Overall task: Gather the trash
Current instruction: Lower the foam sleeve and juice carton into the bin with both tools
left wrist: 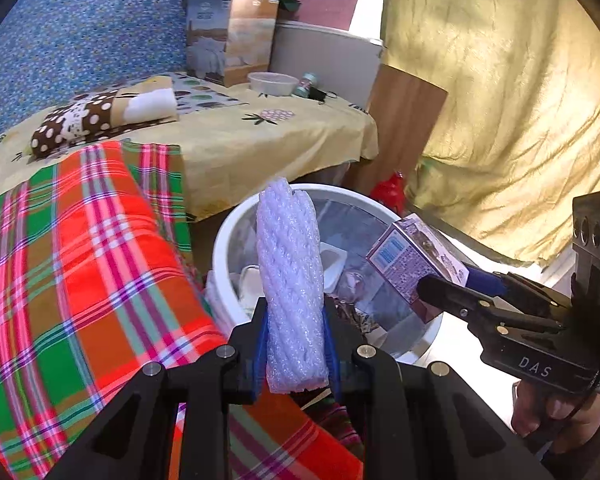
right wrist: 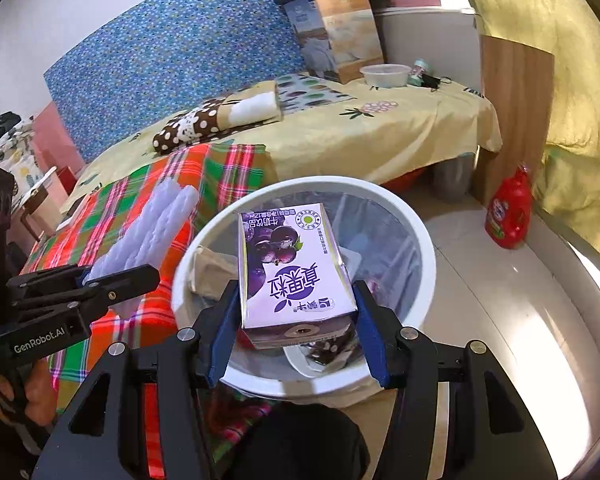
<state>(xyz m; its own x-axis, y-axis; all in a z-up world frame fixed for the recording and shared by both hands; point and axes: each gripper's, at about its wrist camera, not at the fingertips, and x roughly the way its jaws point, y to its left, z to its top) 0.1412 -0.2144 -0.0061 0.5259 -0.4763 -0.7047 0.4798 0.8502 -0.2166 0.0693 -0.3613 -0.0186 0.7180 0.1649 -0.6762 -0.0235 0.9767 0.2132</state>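
A bed (right wrist: 380,140) with a yellow sheet, blue patterned headboard (right wrist: 172,60), sunlit yellow curtain (left wrist: 500,120), glossy pale floor (right wrist: 520,300).

A: Left claw (left wrist: 296,344) here — matte black linkage arms, round silver screws at the pivots, blue pads lining the fingers.

B: Same build on the right claw (right wrist: 296,320). White "DAS" lettering on its side, "GenRobot.AI" on the left one's body.
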